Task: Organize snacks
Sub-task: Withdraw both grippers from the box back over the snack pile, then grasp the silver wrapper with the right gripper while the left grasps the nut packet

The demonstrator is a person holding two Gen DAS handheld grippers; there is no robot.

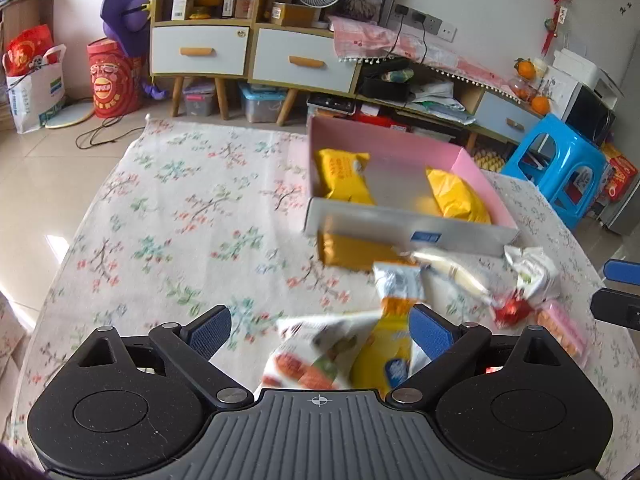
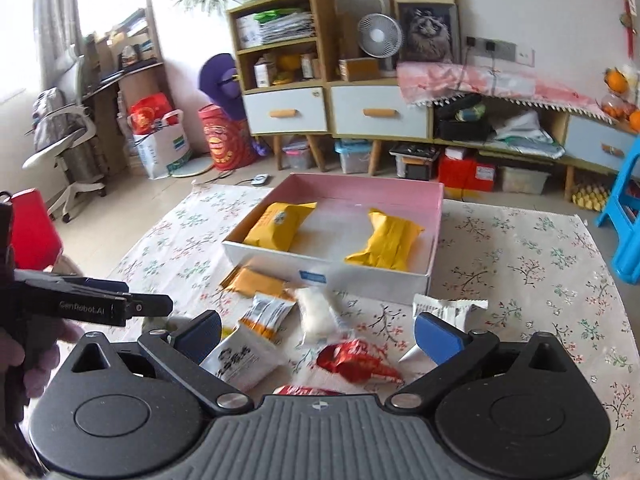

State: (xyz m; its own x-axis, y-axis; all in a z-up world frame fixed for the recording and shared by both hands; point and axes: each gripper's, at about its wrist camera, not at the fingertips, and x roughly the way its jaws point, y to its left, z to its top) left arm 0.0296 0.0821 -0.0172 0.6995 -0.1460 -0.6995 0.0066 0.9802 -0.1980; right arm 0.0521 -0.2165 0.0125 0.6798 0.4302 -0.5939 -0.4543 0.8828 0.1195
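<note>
While both claws hung over the floral cloth (image 2: 520,256) on the bench, we saw the left claw (image 1: 320,330) with its fingers spread wide and nothing pressed between its blue pads (image 1: 430,334); a white packet with orange and green print (image 1: 316,354) and a yellow packet (image 1: 384,354) lay on the cloth in the gap beneath it, both blurred. The right claw (image 2: 318,332) was likewise spread apart and gripped nothing, with a red foil packet (image 2: 356,362) and a white packet with black lettering (image 2: 240,360) lying on the cloth below its gap.

The pink-lined box (image 2: 436,216) sat on the cloth just beyond the loose snacks, white on its outer wall. Inside it we found two yellow packets, one (image 2: 280,222) near the left wall and the other (image 2: 390,240) toward the right, well apart from each other. A golden-brown packet (image 2: 256,282) lay against the box's near wall, outside it. Near that were an orange-and-white striped packet (image 2: 266,314), a pale white packet (image 2: 320,314) and a white wrapper (image 2: 452,308) just beside the right claw's blue pad.

In the left view a small pink packet (image 1: 560,330) lay at the right edge of the pile, too blurred for us to read.
</note>
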